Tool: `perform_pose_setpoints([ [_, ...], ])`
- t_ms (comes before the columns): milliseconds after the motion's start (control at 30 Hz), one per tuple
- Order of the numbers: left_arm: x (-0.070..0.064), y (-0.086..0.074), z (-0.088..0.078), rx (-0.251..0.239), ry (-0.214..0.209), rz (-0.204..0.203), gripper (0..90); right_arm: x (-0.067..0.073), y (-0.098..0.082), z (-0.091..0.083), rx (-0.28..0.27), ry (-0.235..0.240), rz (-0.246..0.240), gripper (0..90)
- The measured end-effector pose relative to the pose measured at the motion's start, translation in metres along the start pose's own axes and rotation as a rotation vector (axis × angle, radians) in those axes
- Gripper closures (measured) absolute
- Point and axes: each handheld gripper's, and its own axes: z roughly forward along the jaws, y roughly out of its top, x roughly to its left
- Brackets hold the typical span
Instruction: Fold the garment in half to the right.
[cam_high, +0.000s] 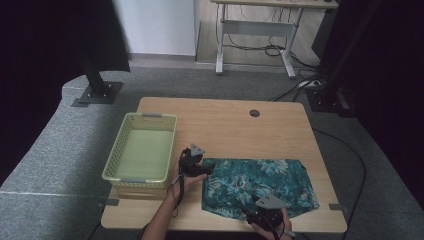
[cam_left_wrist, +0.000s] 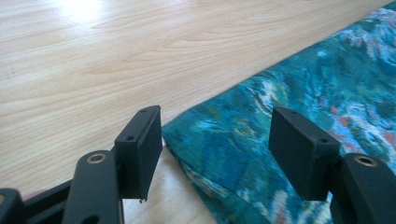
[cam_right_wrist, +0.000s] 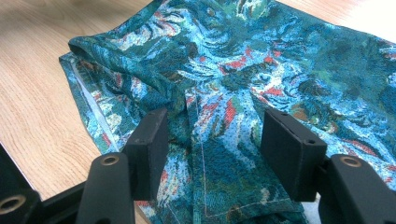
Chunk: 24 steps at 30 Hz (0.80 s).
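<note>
Wooden table (cam_high: 225, 125) carries one teal patterned cloth (cam_high: 260, 185) at its near right and one green basket (cam_high: 142, 150) at its left. Two grippers work the cloth: left gripper (cam_high: 206, 169) released over its far-left corner, right gripper (cam_high: 252, 212) unclenched over its near edge.

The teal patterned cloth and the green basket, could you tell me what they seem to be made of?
Cloth: apparently thin woven fabric, matte, with stitched hems and soft folds. Basket: likely moulded plastic, pale green, with perforated walls.
</note>
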Motion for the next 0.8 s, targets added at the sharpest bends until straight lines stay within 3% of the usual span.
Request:
perform_pose_setpoints([
  [233,0.007,0.002,0.009,0.027,0.003,-0.003,34.8,0.001,0.000,0.001,-0.002,0.018,0.013,40.4],
  [800,0.006,-0.001,0.029,0.089,0.016,0.018,37.1,0.000,0.000,0.001,0.003,0.013,0.018,40.0],
])
